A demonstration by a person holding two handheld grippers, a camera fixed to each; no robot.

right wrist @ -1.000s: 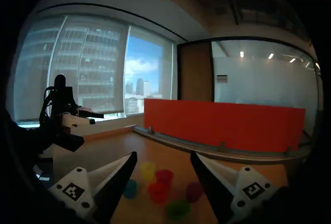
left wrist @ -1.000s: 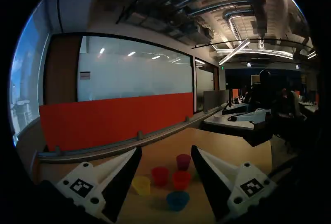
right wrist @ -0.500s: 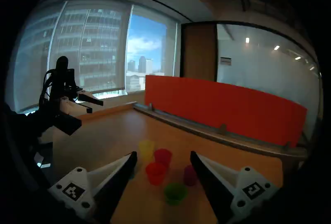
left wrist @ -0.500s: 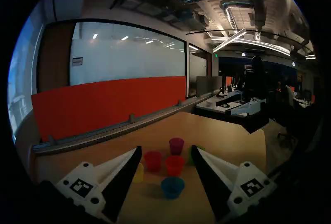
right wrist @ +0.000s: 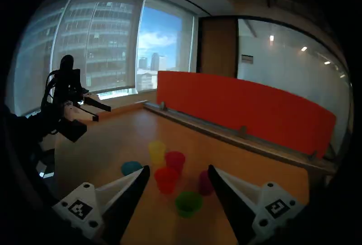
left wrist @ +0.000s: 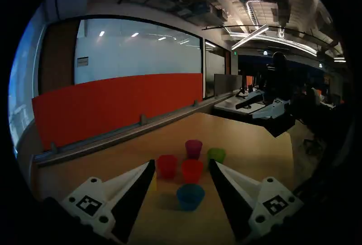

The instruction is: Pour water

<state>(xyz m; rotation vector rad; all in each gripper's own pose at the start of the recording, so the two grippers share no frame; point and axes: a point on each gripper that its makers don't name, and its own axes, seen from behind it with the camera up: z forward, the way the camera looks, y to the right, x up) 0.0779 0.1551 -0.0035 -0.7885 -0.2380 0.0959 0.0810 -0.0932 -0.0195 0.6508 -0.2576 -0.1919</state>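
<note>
Orange cup (left wrist: 192, 170) stands upright on the wooden table (left wrist: 253, 145), straight ahead of the left gripper (left wrist: 181, 162). Fingers spread wide, nothing between them. Blue cup (left wrist: 190, 196) on the near side of the orange cup, low between the fingers. Red cup (left wrist: 167, 166) just left of it, purple cup (left wrist: 193, 148) behind it, green cup (left wrist: 216, 155) behind-right. Yellow cup (left wrist: 154, 182) mostly hidden by the left finger.

Right gripper (right wrist: 178, 169) also spread and empty. From here the green cup (right wrist: 188, 203) is nearest, in front of the orange cup (right wrist: 166, 179). All cups apart from both grippers. Red partition (right wrist: 244, 105) well beyond the orange cup.
</note>
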